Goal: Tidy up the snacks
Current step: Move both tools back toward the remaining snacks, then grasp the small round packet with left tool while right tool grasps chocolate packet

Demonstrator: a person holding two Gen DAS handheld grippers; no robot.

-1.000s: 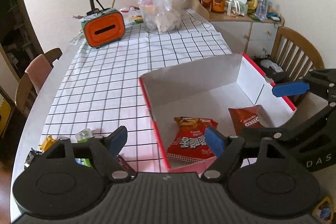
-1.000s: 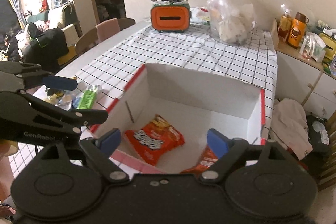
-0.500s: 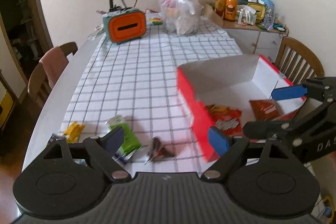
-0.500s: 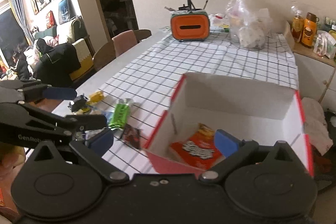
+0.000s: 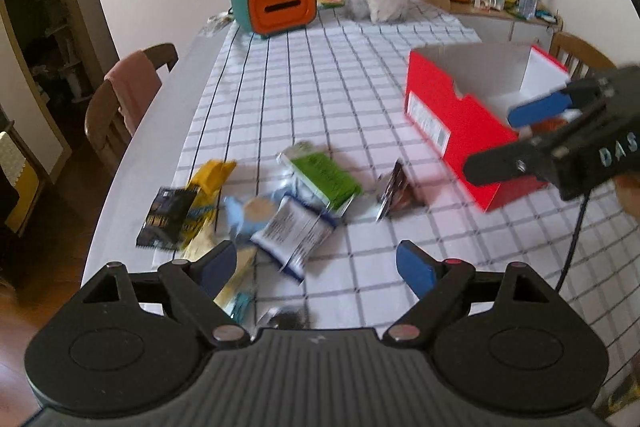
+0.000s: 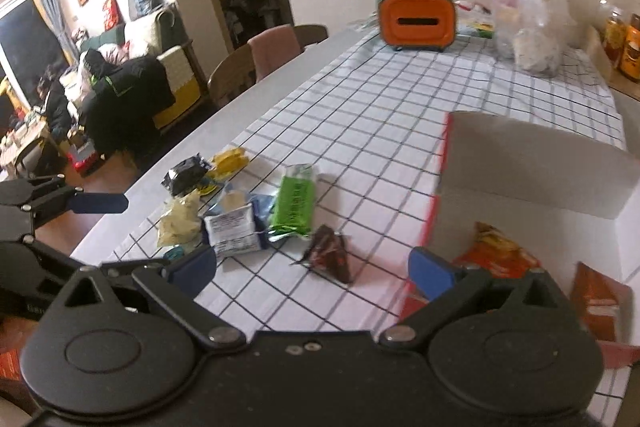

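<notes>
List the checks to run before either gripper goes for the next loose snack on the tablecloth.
1. Left gripper open and empty: ok.
2. Right gripper open and empty: ok.
3. Red box has room: ok, only two red packets show inside.
4. Green packet free to grasp: ok, top face uncovered.
5. Dark wrapper lies apart from the pile: ok.
6. White packet free of neighbours: not ok, it overlaps other snacks.

snack pile (image 5: 256, 215) motion-blurred, box (image 6: 532, 163) cropped right
</notes>
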